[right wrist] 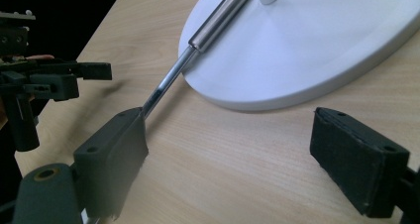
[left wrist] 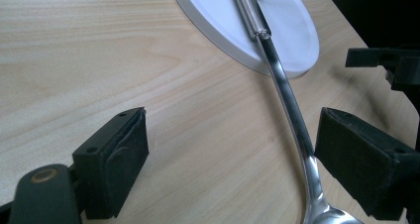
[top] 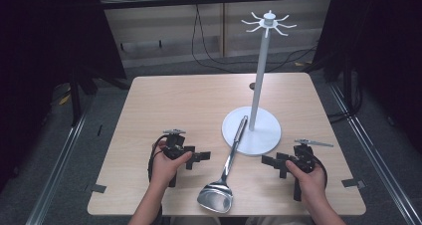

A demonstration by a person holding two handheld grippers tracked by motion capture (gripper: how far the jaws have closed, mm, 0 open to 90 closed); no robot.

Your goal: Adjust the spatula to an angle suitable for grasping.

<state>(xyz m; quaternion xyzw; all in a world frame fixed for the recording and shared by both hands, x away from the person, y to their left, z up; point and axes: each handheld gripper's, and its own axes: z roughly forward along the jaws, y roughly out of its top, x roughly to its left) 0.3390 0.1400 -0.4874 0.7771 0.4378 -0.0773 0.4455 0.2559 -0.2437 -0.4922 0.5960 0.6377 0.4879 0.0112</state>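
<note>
High view, shiny steel spatula (top: 228,161), handle propped on white stand base (top: 266,135)

A light wooden counter (top: 174,100) is carrying a white stand (top: 251,130) with a round base, sitting right of centre. A steel spatula (top: 226,170) is lying with its handle resting on that base and its blade at the near edge.

a wooden table (top: 164,100) carries a white stand (top: 256,105) at about 3 o'clock of its centre. a steel spatula (top: 226,168) leans on the stand's base, its blade at 6 o'clock.
</note>
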